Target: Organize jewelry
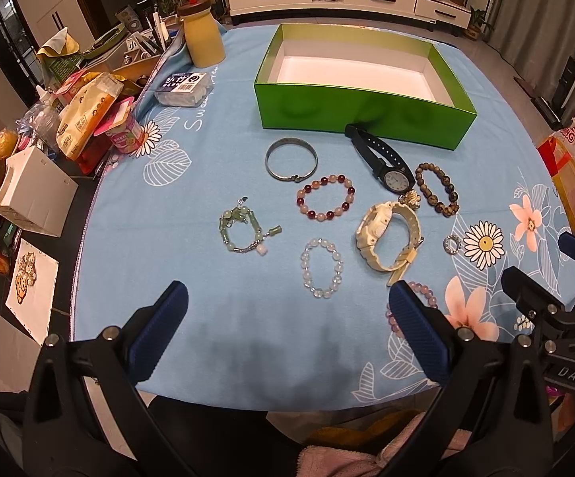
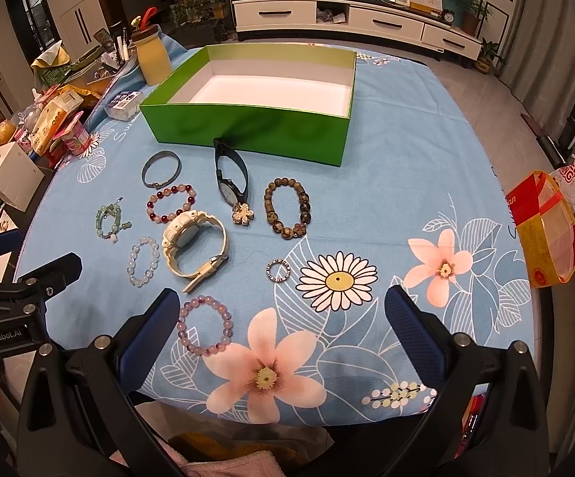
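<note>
An empty green box [image 1: 367,113] [image 2: 247,131] with a white inside stands at the back of the blue flowered cloth. In front of it lie a metal bangle [image 1: 291,159] [image 2: 161,168], a black watch [image 1: 383,159] [image 2: 230,177], a red-and-white bead bracelet [image 1: 326,197], a brown bead bracelet [image 2: 287,206], a cream watch [image 1: 389,234] [image 2: 194,244], a green charm bracelet [image 1: 243,230], a clear bead bracelet [image 1: 322,268] [image 2: 143,261], a small ring [image 2: 277,271], a flower brooch [image 2: 241,213] and a purple bead bracelet [image 2: 205,325]. My left gripper [image 1: 287,298] and right gripper [image 2: 283,302] are open and empty, near the front edge.
A yellow bottle [image 1: 203,35] and a plastic case [image 1: 184,88] stand at the cloth's back left. Snack bags, a pink cup [image 1: 126,135] and a white carton [image 1: 29,190] crowd the left side. A red-yellow bag [image 2: 546,230] sits off the right edge.
</note>
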### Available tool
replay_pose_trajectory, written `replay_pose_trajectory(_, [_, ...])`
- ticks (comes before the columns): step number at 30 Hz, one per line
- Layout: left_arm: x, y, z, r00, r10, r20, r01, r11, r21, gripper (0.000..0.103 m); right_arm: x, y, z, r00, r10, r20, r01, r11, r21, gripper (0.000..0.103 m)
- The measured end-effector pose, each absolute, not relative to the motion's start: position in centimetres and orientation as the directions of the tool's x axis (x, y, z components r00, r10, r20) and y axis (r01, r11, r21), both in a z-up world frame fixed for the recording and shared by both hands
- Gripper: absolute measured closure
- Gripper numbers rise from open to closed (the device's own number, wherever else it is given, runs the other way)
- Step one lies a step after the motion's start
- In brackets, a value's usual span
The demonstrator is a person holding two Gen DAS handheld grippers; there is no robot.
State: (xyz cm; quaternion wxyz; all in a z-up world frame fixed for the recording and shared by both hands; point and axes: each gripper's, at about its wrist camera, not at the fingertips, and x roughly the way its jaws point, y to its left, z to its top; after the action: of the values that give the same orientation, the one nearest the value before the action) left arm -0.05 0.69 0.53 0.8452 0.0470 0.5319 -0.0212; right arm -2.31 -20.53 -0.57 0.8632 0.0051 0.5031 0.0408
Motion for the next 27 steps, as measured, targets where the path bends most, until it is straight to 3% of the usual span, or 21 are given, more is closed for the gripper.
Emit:
replay_pose_trajectory(22, [0.0,0.7,-0.1,0.424,-0.005,-0.906,0.080,0.996,0.032,0.002,-2.2,-20.8,-1.0,0.485,0.077,-0.871,-0.054,0.997,0.058,0.001])
replay_pose_trajectory(27, [0.2,1.7,-0.2,0.433,-0.117,-0.894,0.070,0.993,-0.096,0.002,-2.2,-21.9,-0.8,0.522,0.111,-0.846,-0.043,0.994,0.103,0.001])
